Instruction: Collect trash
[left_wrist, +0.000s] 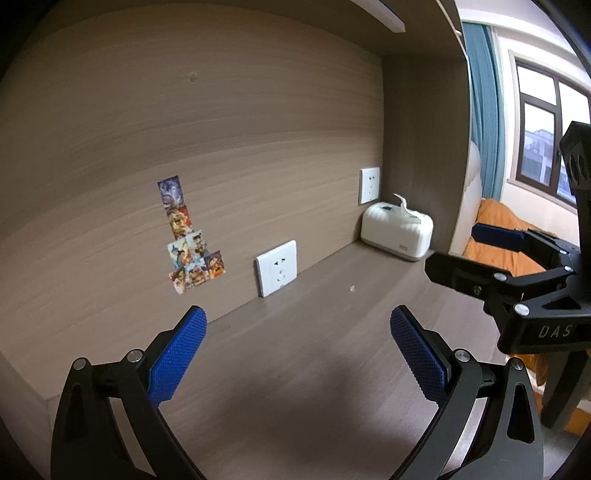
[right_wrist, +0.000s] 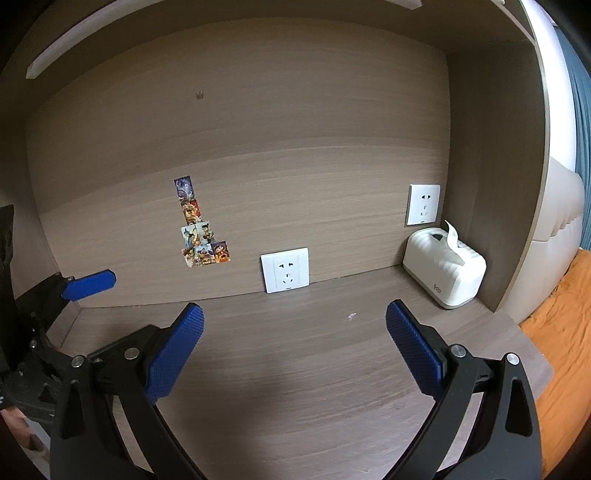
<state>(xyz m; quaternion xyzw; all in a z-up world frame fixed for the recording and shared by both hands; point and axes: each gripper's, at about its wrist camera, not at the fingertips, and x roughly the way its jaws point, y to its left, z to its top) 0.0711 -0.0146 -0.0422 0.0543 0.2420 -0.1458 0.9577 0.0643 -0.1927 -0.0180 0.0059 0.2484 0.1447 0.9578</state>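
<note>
A tiny white scrap of trash (left_wrist: 352, 288) lies on the brown wooden desk (left_wrist: 295, 369), towards the back; it also shows in the right wrist view (right_wrist: 351, 316). My left gripper (left_wrist: 297, 350) is open and empty, held above the desk short of the scrap. My right gripper (right_wrist: 295, 349) is open and empty too, also short of the scrap. The right gripper shows at the right edge of the left wrist view (left_wrist: 517, 266), and one blue pad of the left gripper (right_wrist: 88, 283) shows at the left of the right wrist view.
A white tissue box (right_wrist: 445, 271) stands in the back right corner of the desk. Two wall sockets (right_wrist: 285, 269) (right_wrist: 424, 204) and several stickers (right_wrist: 201, 229) are on the back panel. An orange bedcover (right_wrist: 561, 332) lies beyond the desk's right edge.
</note>
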